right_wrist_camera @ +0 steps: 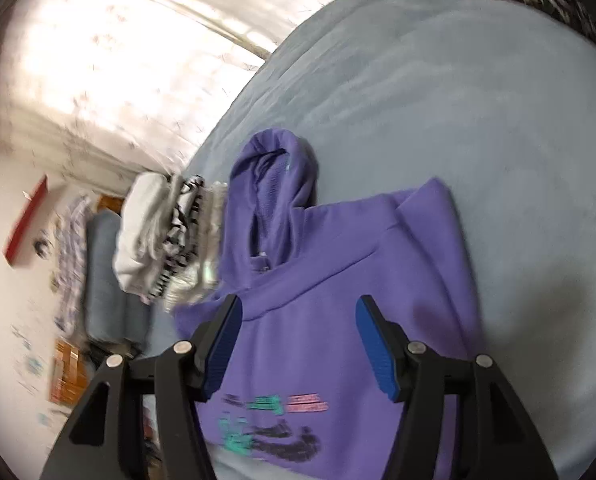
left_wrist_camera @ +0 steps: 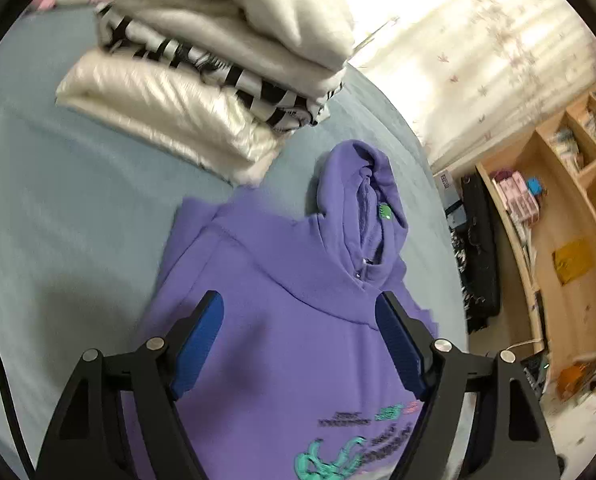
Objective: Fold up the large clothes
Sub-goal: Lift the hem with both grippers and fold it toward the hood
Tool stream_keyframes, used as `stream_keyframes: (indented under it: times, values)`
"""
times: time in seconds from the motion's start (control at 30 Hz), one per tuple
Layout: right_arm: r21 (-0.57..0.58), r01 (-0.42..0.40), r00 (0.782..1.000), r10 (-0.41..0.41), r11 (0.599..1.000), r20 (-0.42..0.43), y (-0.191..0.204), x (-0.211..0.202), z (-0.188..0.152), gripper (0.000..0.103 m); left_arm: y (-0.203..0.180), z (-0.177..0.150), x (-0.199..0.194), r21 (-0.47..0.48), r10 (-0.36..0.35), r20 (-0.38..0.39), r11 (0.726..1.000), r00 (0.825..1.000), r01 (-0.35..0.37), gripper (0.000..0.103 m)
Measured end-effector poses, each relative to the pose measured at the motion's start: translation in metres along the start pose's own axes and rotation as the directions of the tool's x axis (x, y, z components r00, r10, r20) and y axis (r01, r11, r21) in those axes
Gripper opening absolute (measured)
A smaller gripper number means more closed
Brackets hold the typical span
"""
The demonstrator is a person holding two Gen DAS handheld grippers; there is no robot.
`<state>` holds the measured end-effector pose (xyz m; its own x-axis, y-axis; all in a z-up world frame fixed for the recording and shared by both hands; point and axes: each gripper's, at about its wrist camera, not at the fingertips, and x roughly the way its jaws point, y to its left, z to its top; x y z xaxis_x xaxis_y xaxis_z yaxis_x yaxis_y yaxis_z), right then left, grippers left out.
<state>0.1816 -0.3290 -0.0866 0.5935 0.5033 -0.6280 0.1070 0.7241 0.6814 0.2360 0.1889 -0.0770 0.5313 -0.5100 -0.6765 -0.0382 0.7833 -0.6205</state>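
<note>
A purple hoodie [left_wrist_camera: 281, 320] lies front-up on the light blue bed [left_wrist_camera: 57, 220], hood pointing away, sleeves tucked under at the sides. A teal and black print shows on its chest. My left gripper [left_wrist_camera: 300, 300] is open and empty, hovering above the chest just below the hood. In the right wrist view the same hoodie [right_wrist_camera: 318, 280] lies on the bed [right_wrist_camera: 478, 100]. My right gripper [right_wrist_camera: 298, 306] is open and empty above the hoodie's upper chest.
A stack of folded clothes [left_wrist_camera: 201, 60], white and black-striped, sits on the bed beyond the hoodie; it also shows in the right wrist view [right_wrist_camera: 165, 240]. A wooden shelf unit [left_wrist_camera: 558, 220] stands past the bed's right edge. Curtains [right_wrist_camera: 117, 60] hang behind.
</note>
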Motion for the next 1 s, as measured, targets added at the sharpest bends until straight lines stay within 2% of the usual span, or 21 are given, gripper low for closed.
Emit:
stream_keyframes:
  times: [0.1, 0.23, 0.3, 0.43, 0.53, 0.6, 0.67, 0.77, 0.8, 0.83, 0.9, 0.93, 1.0]
  values:
    - [-0.108, 0.107, 0.994, -0.107, 0.988, 0.008, 0.000, 0.008, 0.004, 0.059, -0.006, 0.005, 0.012, 0.116, 0.084, -0.007, 0.990, 0.996, -0.083, 0.077]
    - [-0.216, 0.202, 0.978, -0.208, 0.955, -0.005, -0.008, 0.034, 0.010, 0.059, -0.002, 0.008, 0.039, 0.248, 0.216, -0.018, 0.947, 0.976, -0.205, 0.077]
    - [-0.230, 0.220, 0.973, -0.230, 0.948, -0.018, -0.014, 0.047, 0.013, 0.059, 0.004, 0.011, 0.054, 0.278, 0.251, -0.029, 0.932, 0.968, -0.233, 0.076]
    - [-0.246, 0.251, 0.964, -0.265, 0.936, -0.029, -0.019, 0.076, 0.023, 0.059, 0.008, 0.018, 0.074, 0.328, 0.279, -0.032, 0.910, 0.960, -0.253, 0.069]
    - [-0.286, 0.268, 0.957, -0.289, 0.920, -0.033, -0.014, 0.092, 0.028, 0.059, 0.006, 0.022, 0.087, 0.386, 0.313, -0.011, 0.877, 0.950, -0.285, 0.067]
    - [-0.332, 0.290, 0.948, -0.318, 0.898, -0.031, -0.011, 0.103, 0.027, 0.059, 0.003, 0.025, 0.097, 0.425, 0.337, 0.001, 0.852, 0.941, -0.306, 0.058]
    - [-0.370, 0.317, 0.938, -0.347, 0.873, -0.017, -0.009, 0.110, 0.022, 0.059, -0.002, 0.027, 0.105, 0.469, 0.361, 0.015, 0.821, 0.933, -0.325, 0.043]
    - [-0.433, 0.360, 0.922, -0.386, 0.826, 0.029, -0.002, 0.118, 0.014, 0.042, -0.012, 0.026, 0.115, 0.528, 0.386, 0.039, 0.775, 0.922, -0.347, 0.025]
    - [-0.445, 0.390, 0.911, -0.408, 0.806, 0.060, 0.000, 0.117, 0.012, 0.020, -0.015, 0.026, 0.117, 0.545, 0.400, 0.050, 0.757, 0.915, -0.360, 0.022]
    - [-0.448, 0.428, 0.896, -0.434, 0.785, 0.096, 0.001, 0.115, 0.010, 0.011, -0.020, 0.024, 0.119, 0.565, 0.417, 0.070, 0.732, 0.906, -0.380, 0.016]
    - [-0.416, 0.423, 0.904, -0.402, 0.805, 0.143, 0.000, 0.102, 0.010, 0.009, -0.024, 0.021, 0.116, 0.572, 0.430, 0.110, 0.710, 0.896, -0.411, 0.012]
    - [-0.400, 0.427, 0.904, -0.390, 0.811, 0.176, 0.001, 0.093, 0.010, 0.009, -0.027, 0.022, 0.111, 0.561, 0.421, 0.131, 0.715, 0.898, -0.417, 0.011]
    - [-0.352, 0.413, 0.909, -0.353, 0.840, 0.223, 0.002, 0.074, 0.014, 0.009, -0.031, 0.028, 0.096, 0.520, 0.382, 0.168, 0.749, 0.909, -0.411, 0.010]
